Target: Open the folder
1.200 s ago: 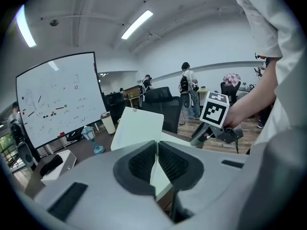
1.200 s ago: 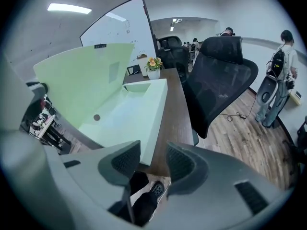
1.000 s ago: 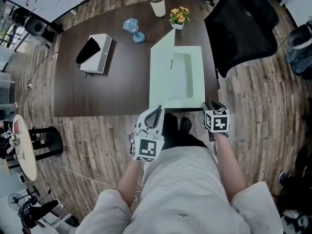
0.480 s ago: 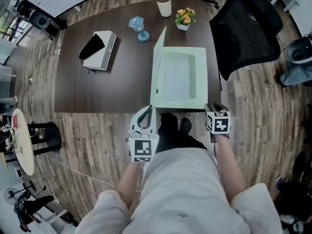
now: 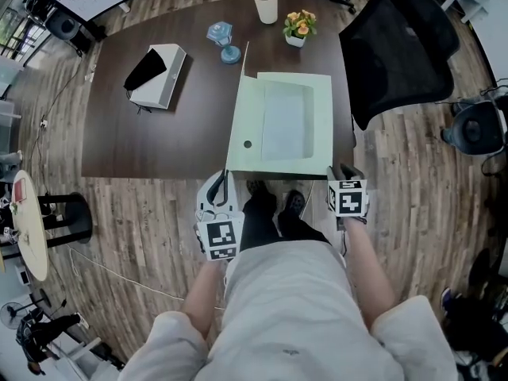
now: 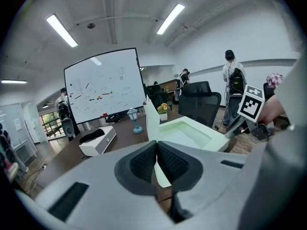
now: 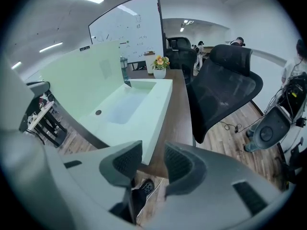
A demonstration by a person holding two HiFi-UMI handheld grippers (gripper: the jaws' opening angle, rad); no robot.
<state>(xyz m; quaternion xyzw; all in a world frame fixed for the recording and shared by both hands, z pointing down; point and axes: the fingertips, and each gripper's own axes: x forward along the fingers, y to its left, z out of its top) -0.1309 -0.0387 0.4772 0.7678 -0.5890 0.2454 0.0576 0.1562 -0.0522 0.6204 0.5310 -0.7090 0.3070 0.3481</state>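
Folder (image 5: 290,125) is on the dark table (image 5: 159,141), down at about 4 o'clock on the tabletop, its near edge right along the table's edge in front of me. And the cover (image 5: 240,121) is up! It rises off the folder's 9 o'clock side, showing the shallow tray inside.

My left gripper (image 5: 224,181) sits at the folder's 7 o'clock corner. In the left gripper view the pads are pressed together on the thin edge of the cover (image 6: 151,123), so the left gripper (image 6: 157,164) has that flap pinched at its near corner.

My right gripper (image 5: 343,173) waits at the 5 o'clock corner. In the right gripper view its jaws stand spread, though they have just been closing a little. The folder's near corner (image 7: 144,147) and the table edge show in the gap of the right gripper (image 7: 152,164), but neither pad presses on anything that I can see.

So I'd call this well past halfway: the cover is unlatched and lifted, leaning out toward 9 o'clock. It isn't lying flat on the table yet, though. What's left, by my reckoning, is to swing it on over to 9 o'clock, lay it down and let go.
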